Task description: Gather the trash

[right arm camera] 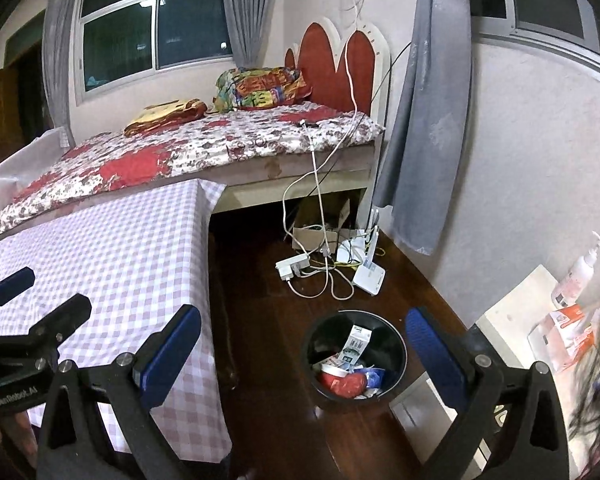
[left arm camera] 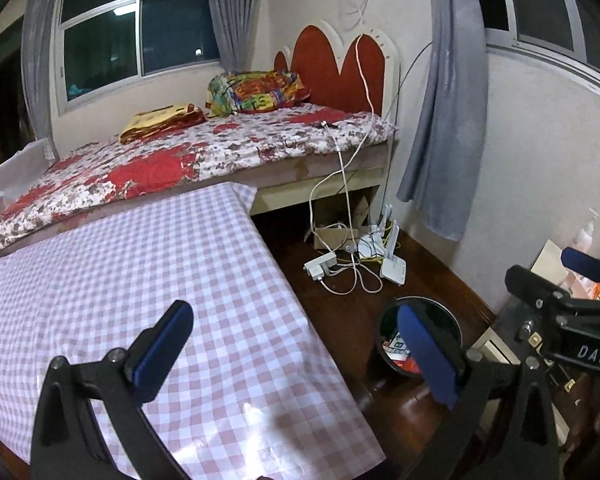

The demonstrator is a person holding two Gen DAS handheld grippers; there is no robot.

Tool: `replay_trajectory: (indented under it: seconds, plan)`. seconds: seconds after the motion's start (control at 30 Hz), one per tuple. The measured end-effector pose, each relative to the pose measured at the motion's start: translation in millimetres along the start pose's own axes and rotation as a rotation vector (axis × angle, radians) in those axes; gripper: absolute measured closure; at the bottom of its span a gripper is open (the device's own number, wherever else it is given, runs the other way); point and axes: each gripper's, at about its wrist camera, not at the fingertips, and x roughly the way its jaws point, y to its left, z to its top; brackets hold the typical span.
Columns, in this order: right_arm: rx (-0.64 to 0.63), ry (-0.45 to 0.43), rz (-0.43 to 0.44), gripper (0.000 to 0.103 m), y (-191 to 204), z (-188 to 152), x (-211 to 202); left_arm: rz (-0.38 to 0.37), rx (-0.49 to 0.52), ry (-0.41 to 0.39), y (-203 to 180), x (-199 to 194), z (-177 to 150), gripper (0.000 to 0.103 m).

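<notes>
Hovering w/ jaws apart & empty, left hand-held gripper (left arm camera: 296, 356) & right hand-held gripper (right arm camera: 302, 358); bin (right arm camera: 396, 344) below-ahead of right one holds trash; worktop (left arm camera: 140, 260) looks bare, so scan it before any reach.

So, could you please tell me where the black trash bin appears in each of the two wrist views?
Left wrist view: the black trash bin sits lower right on the wooden floor, partly hidden behind a blue pad of the left tongs.
Right wrist view: the bin is low, right of centre, fully visible and holding trash.
Shared landmark: the white power strip lies on the floor beyond the bin.
</notes>
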Motion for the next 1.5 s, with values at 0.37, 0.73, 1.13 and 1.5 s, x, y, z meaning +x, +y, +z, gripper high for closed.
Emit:
replay_trajectory:
  seconds: [0.37, 0.73, 1.13, 1.5]
  plan:
    - [-0.010, 0.001, -0.008, 0.000, -1, -2, -1, -0.009, -0.007, 0.003, -1, 1, -1, 0.000]
    - [-0.016, 0.006, -0.014, 0.000, 1, -1, 0, -0.027, 0.006, 0.008, -5, 1, 0, 0.000]
    - [-0.014, 0.010, -0.024, 0.000, 0, -3, 1, -0.031, 0.013, 0.010, -9, 0, 0, 0.000]
    - [-0.013, 0.015, -0.029, 0.000, 0, -5, 0, -0.031, 0.011, 0.020, -10, 1, -1, 0.000]
